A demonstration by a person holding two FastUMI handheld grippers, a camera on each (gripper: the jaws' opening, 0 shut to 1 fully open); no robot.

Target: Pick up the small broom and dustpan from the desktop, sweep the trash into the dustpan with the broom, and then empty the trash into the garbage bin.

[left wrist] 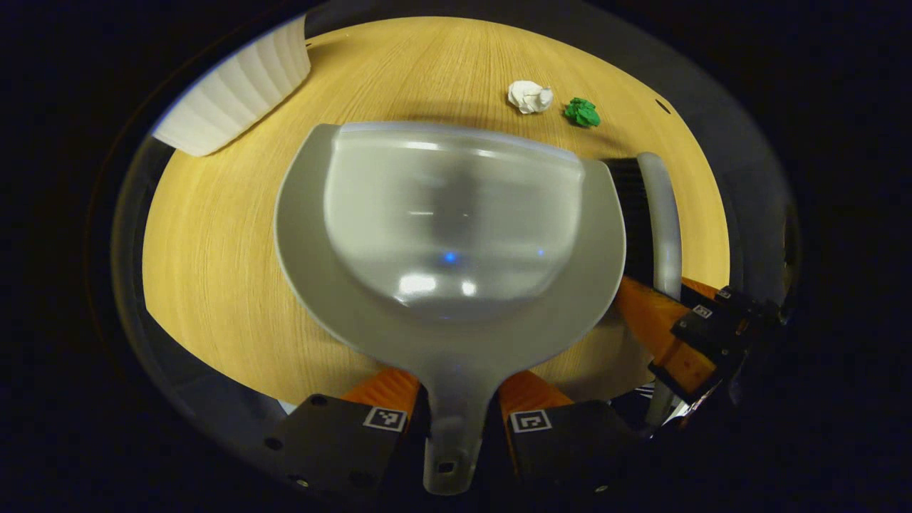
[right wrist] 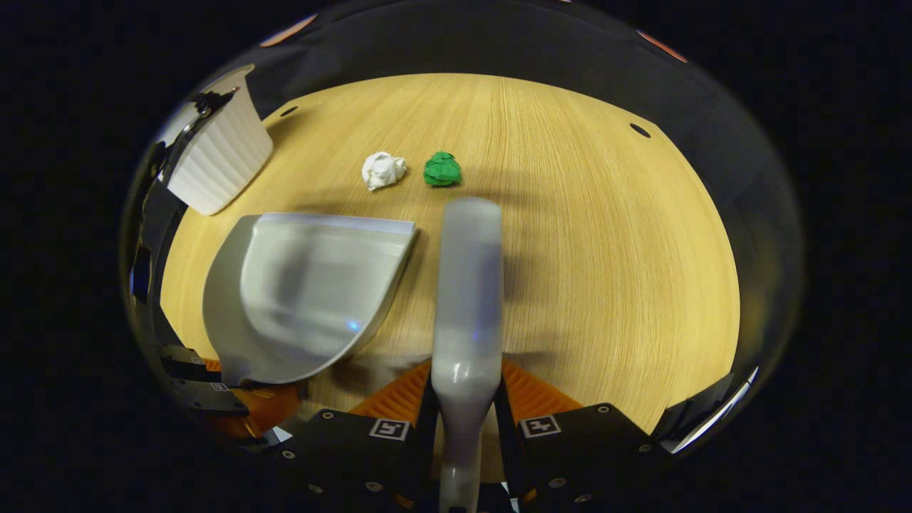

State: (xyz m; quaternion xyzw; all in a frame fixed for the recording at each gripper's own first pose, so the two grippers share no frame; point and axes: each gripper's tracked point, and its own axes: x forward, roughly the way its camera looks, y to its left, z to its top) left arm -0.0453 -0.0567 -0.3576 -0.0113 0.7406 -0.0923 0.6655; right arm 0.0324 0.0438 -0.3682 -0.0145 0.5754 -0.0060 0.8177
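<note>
Right gripper view: the broom (right wrist: pixel 467 285) is being pinched at its handle by the right gripper (right wrist: pixel 463 420), long axis pointing at the green wad (right wrist: pixel 442 169) and white wad (right wrist: pixel 382 170) toward the bench's far edge. The dustpan (left wrist: pixel 449 249) is being clamped by the left gripper (left wrist: pixel 456 420), mouth facing them.

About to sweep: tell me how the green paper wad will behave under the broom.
The green paper wad looks crumpled and light, so it will probably skid or tumble easily. Being roundish, it may roll sideways towards the white paper wad rather than straight into the dustpan.
</note>
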